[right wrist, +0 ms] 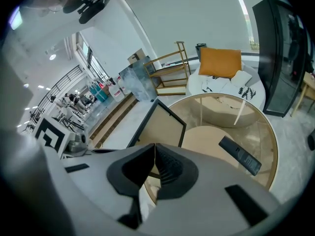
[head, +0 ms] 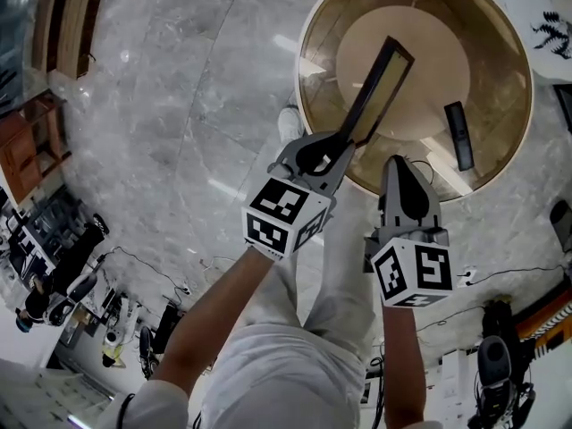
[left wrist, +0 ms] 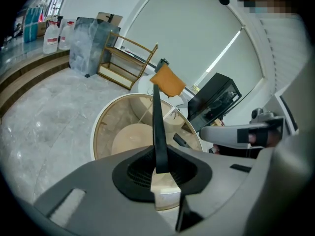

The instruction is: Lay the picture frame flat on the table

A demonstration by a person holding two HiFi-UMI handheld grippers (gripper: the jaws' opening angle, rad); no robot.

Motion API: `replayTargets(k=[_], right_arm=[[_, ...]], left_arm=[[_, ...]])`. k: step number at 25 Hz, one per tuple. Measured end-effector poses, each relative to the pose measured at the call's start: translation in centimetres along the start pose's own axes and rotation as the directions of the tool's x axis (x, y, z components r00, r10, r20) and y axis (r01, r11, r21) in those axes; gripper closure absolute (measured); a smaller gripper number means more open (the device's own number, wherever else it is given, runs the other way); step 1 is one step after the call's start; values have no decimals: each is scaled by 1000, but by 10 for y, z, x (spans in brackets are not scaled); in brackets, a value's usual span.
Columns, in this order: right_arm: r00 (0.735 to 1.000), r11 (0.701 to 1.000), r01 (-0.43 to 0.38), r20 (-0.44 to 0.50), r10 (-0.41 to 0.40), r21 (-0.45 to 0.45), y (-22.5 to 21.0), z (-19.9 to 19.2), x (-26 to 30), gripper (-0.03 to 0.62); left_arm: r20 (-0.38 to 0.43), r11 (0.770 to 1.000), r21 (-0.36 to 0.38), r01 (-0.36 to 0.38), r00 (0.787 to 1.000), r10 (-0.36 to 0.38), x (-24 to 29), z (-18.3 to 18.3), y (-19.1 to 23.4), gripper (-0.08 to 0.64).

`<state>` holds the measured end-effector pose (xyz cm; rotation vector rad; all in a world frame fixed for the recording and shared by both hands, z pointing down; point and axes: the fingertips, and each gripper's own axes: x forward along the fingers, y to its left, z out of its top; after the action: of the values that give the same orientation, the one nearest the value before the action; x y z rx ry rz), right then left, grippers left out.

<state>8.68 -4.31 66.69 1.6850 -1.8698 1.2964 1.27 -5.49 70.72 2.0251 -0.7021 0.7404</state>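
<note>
A black picture frame (head: 375, 83) stands on edge, tilted, above a round glass table (head: 527, 105). My left gripper (head: 335, 146) is shut on its lower corner. In the left gripper view the frame (left wrist: 156, 127) rises as a thin black edge from between the left gripper's (left wrist: 160, 173) pads. My right gripper (head: 402, 164) hangs beside it near the table's front rim, shut with nothing in it. From the right gripper view the frame (right wrist: 160, 124) shows its tan back just beyond the right gripper (right wrist: 154, 149).
A black remote (head: 458, 135) lies on the glass right of the frame. Beyond the table are a white seat with an orange cushion (right wrist: 220, 61), a wooden rack (left wrist: 125, 63) and a black cabinet (right wrist: 283, 58). Marble floor lies to the left.
</note>
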Motion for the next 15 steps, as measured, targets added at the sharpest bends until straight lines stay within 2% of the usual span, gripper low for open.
replayTargets(k=[9, 15], right_arm=[[1000, 999, 28, -14, -27, 19, -6, -15, 15, 586], [1000, 1000, 16, -23, -15, 21, -4, -25, 22, 586]], left_arm=[[-32, 1000, 11, 19, 999, -19, 26, -18, 15, 492], [-44, 999, 18, 34, 998, -33, 37, -28, 18, 492]])
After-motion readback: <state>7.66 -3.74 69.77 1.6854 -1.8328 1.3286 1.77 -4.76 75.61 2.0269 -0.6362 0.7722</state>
